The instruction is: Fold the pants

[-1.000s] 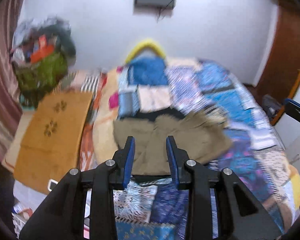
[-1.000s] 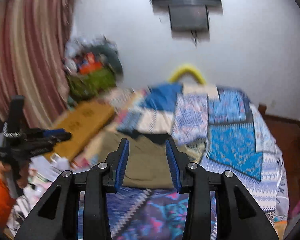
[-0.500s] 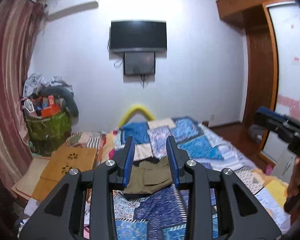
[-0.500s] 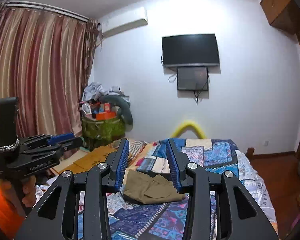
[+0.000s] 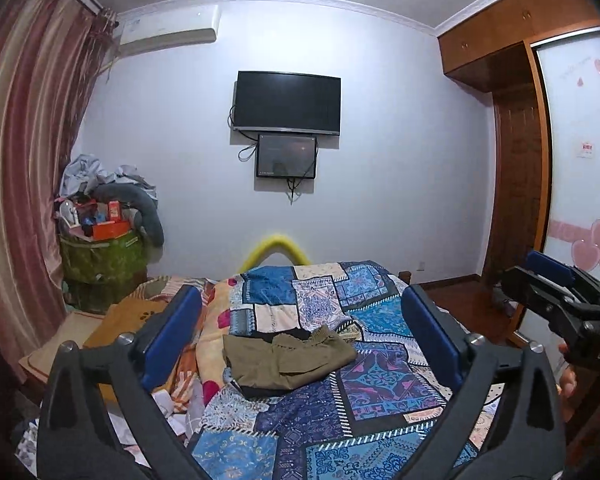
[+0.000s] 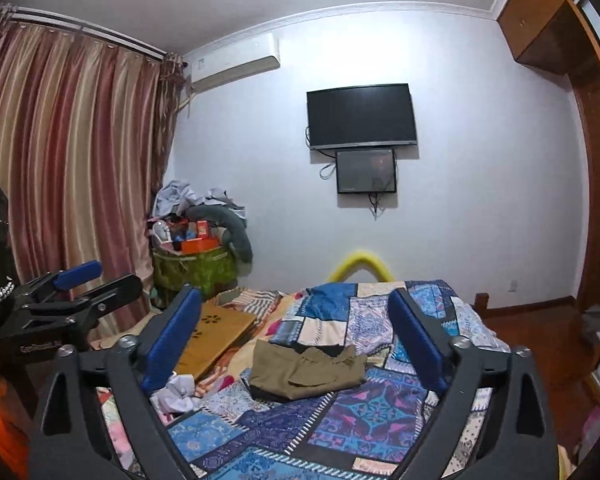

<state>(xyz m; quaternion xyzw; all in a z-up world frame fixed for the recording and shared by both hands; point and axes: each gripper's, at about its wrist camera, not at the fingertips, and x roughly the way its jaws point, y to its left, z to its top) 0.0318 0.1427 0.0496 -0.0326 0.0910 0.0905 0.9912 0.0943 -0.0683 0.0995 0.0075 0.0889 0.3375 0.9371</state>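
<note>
Olive-green pants lie folded in a loose pile on the patchwork bedspread, on top of a dark garment. They also show in the right wrist view. My left gripper is open wide and empty, held well back from the pants and above the bed. My right gripper is open wide and empty, also held back from the pants. The right gripper shows at the right edge of the left wrist view. The left gripper shows at the left edge of the right wrist view.
A wooden lap board leans at the bed's left side. A green bag piled with clothes and boxes stands by the striped curtain. A TV hangs on the far wall. A wooden wardrobe stands on the right. Crumpled white cloth lies at the bed edge.
Both grippers have pulled back and up from the pants, so the whole room shows. Both have opened wide from a narrow gap. The pants stay on the bed.
</note>
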